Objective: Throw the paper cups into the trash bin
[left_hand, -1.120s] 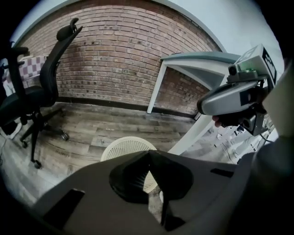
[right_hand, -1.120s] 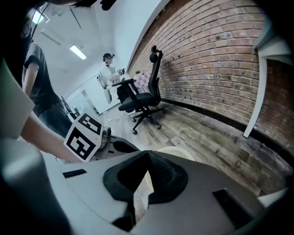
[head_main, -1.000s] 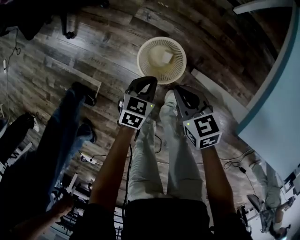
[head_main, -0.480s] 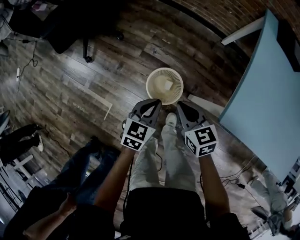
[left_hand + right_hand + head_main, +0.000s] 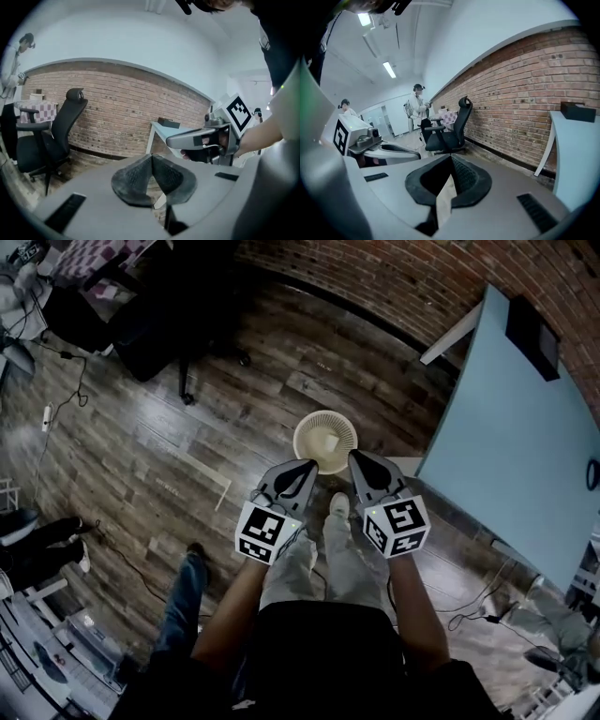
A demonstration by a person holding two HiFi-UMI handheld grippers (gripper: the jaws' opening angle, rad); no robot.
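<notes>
A pale paper cup (image 5: 328,440) lies inside the cream, ribbed trash bin (image 5: 304,435). The bin stands upright on the dark plank floor (image 5: 141,446), near the corner of a light blue table (image 5: 506,427). In the head view the bin shows just past the tips of the two tools and between them. The left tool (image 5: 310,465) and the right tool (image 5: 355,457) are held side by side, apart from each other, both pointing toward the bin. Each carries its marker cube near the person's wrist. The left gripper view shows that tool's dark ribbed pads (image 5: 133,176) pressed together with nothing between them. In the right gripper view the right tool's pads (image 5: 464,177) likewise meet at the tips. A pale strip shows through the gap lower down, and what it is cannot be told. Below the tools the head view takes in the person's light trousers (image 5: 323,568) and a pale shoe (image 5: 338,507) on the floor close to the bin. A black box (image 5: 534,338) sits on the table's far end by the brick wall (image 5: 403,277). A black office chair (image 5: 173,329) stands well off to the left. Another person's leg in jeans (image 5: 181,601) is at the lower left.
</notes>
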